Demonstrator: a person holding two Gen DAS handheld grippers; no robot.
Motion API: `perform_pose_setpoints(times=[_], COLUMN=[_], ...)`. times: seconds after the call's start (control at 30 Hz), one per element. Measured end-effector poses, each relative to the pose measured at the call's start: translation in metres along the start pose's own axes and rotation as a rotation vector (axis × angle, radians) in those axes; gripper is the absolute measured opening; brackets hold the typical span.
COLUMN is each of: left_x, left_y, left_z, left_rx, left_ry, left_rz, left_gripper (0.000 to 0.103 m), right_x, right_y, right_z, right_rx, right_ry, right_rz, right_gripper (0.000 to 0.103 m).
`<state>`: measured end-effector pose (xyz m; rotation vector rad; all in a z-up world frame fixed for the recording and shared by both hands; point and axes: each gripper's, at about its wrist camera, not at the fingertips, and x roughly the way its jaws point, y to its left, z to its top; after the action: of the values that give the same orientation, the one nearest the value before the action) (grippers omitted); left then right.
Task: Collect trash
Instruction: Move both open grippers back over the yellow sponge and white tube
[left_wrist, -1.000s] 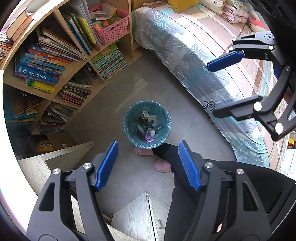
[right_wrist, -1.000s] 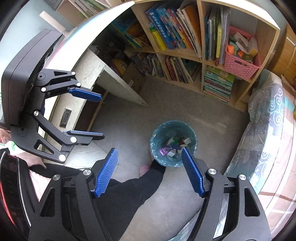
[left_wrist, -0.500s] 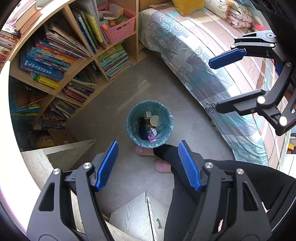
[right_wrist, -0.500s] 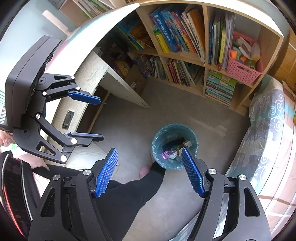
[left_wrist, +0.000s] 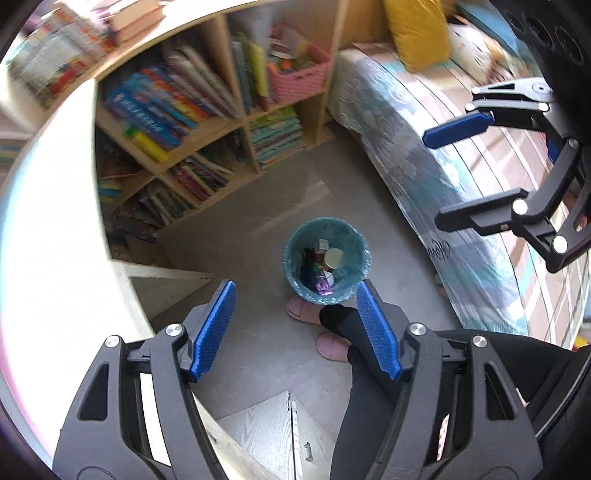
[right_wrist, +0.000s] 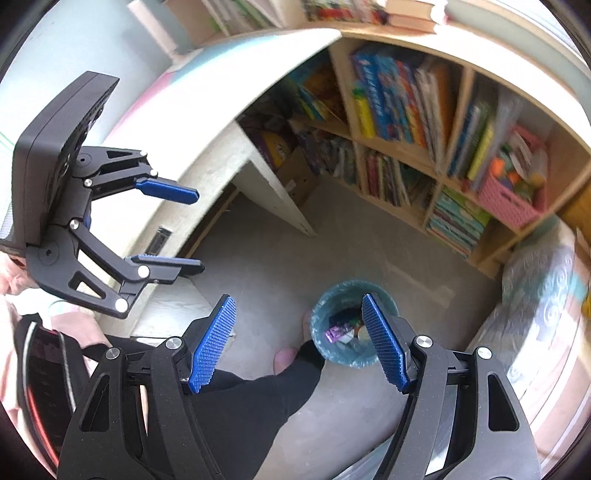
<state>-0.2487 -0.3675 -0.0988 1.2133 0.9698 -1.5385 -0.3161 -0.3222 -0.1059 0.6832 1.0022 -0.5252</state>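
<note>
A child's bedroom seen from above through two fisheye cameras. The largest thing is a bed (left_wrist: 436, 155) with a teal swirl-patterned cover, running along the right of the left wrist view, with a yellow pillow (left_wrist: 417, 33) at its head. A wooden bookshelf (right_wrist: 436, 147) packed with colourful books stands against the wall, one cubby holding a pink basket (right_wrist: 509, 195). A pale tabletop (right_wrist: 192, 110) curves across the left of the right wrist view. The grey floor (left_wrist: 258, 221) lies between them. On it, just in front of the person's pink slippers (left_wrist: 303, 312), stands a small round trash bin (left_wrist: 327, 258) lined with a teal bag, holding wrappers, a purple packet and a round lid. The left gripper (left_wrist: 295, 325) and right gripper (right_wrist: 299, 339) both hang high above the bin, jaws apart and holding nothing. By my reading, a piece of trash has just been dropped in, or a search for more is under way. The next move likely calls for turning away from the bin to find litter elsewhere, since no loose trash shows on the floor here.
</note>
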Motion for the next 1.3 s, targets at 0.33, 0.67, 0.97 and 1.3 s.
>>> perform_pose_setpoints(times=[0.33, 0.67, 0.97, 1.3], left_x=[-0.049, -0.082, -0.095, -0.097], left_y=[0.081, 0.166, 0.229, 0.306], left_z=[-0.074, -0.181, -0.250, -0.305], left_rx=[-0.261, -0.544, -0.688, -0.790], left_ry=[-0.066, -0.059, -0.050, -0.045], left_rz=[0.135, 0.259, 0.314, 0.332], left_gripper=[0.069, 0.069, 0.070, 0.071], right_x=[0.020, 0.064, 0.105, 0.160], right_y=[0.081, 0.196, 0.284, 0.350], right_z=[0.067, 0.137, 0.176, 0.209], right_rx=[-0.262, -0.539, -0.674, -0.751], right_ry=[0.011, 0.070, 0.116, 0.180], right_rz=[0.076, 0.180, 0.233, 0.251], right_gripper=[0.072, 0.072, 0.072, 0.072])
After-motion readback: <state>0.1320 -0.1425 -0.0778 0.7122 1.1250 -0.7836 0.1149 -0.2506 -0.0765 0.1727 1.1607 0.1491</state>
